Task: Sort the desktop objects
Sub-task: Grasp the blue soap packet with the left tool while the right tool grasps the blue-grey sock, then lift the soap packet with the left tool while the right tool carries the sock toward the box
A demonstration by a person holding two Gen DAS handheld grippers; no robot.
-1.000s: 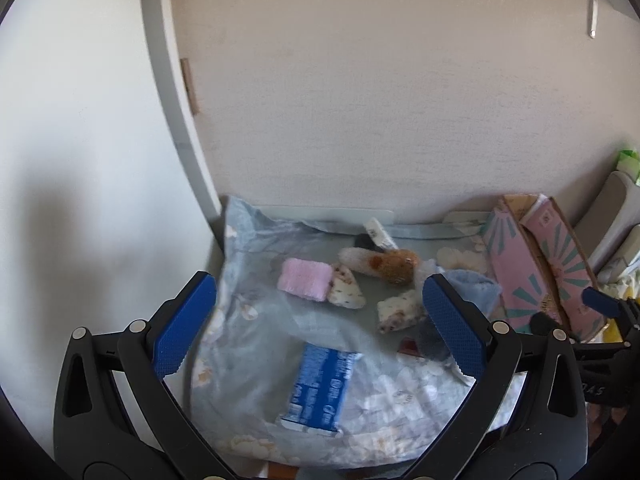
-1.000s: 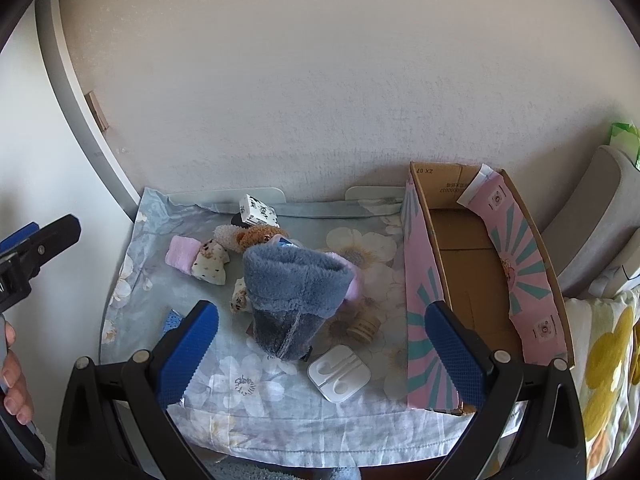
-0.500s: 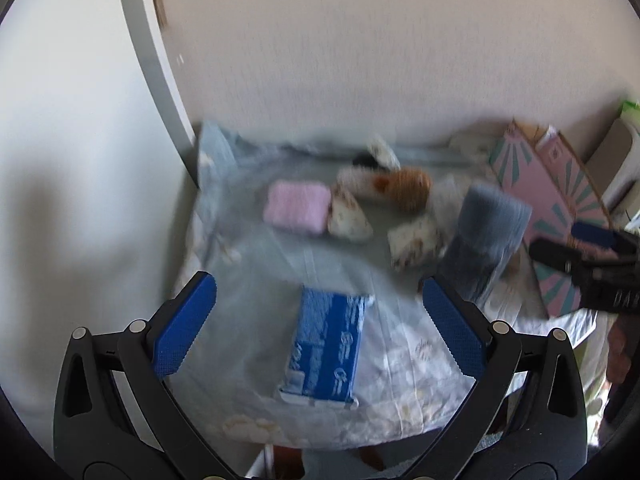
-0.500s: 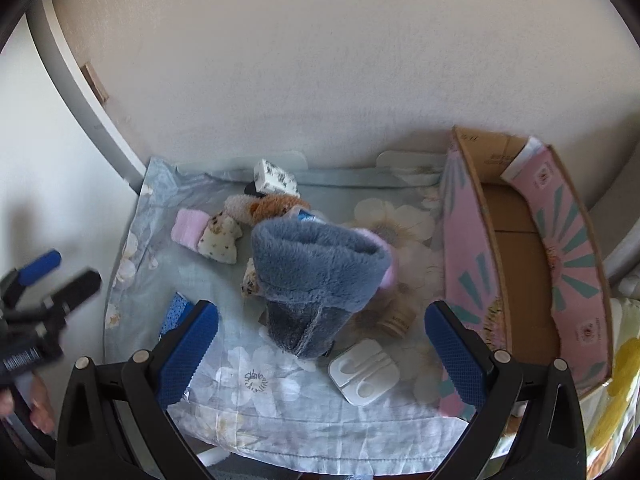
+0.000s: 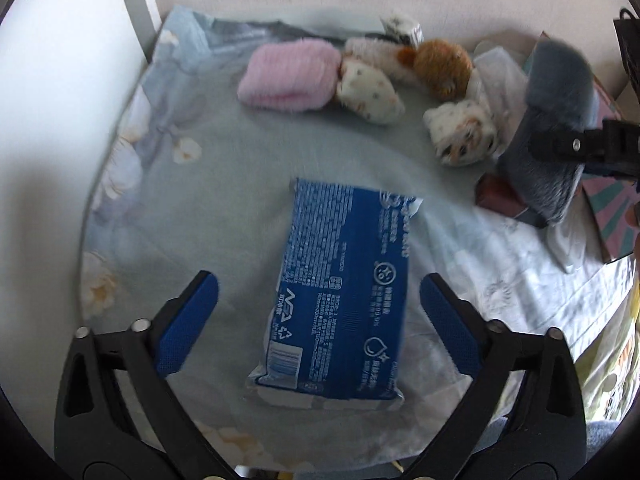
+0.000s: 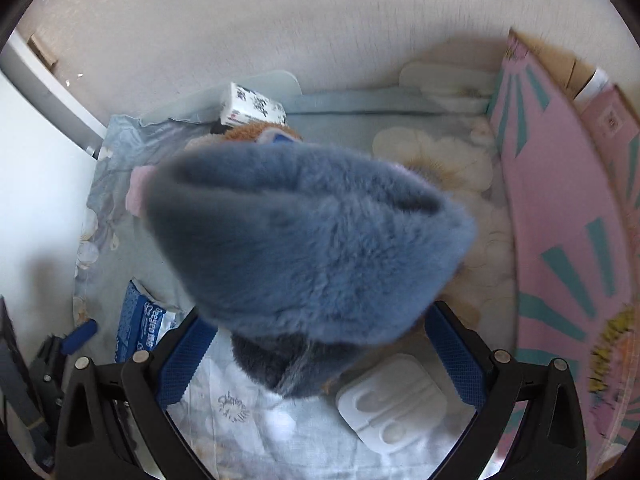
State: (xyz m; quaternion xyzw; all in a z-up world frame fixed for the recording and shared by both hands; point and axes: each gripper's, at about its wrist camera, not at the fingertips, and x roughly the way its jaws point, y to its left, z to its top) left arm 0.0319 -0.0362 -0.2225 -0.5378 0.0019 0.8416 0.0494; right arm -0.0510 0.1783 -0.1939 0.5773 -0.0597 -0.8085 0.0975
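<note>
Left gripper [image 5: 318, 320]: jaws wide but closing, with the blue pack [image 5: 340, 296] lying between the pads; neither pad presses on it yet. Right gripper [image 6: 320, 354]: jaws spread wide on either side of the lower end of the grey plush [image 6: 308, 236]; the fur hides the pad faces, so contact cannot be confirmed (nothing looks gripped).

The pack lies flat, label up, on the near-left part of the cloth [image 5: 208, 184]. Its long axis runs away from the left gripper towards the wall, tilted slightly to the right, with the crimped end nearest the jaws. The plush stands roughly upright, its wide fluffy end uppermost.

Surface: a pale blue floral cloth over a small table set against a plain wall [image 6: 320, 32]. Along the back lie a pink pad [image 5: 292, 74], small stuffed toys [image 5: 440, 64] and a small printed box [image 6: 254, 106]. A white case [image 6: 394, 404] lies near the right gripper. A pink box [image 6: 560, 216] stands at the right.
</note>
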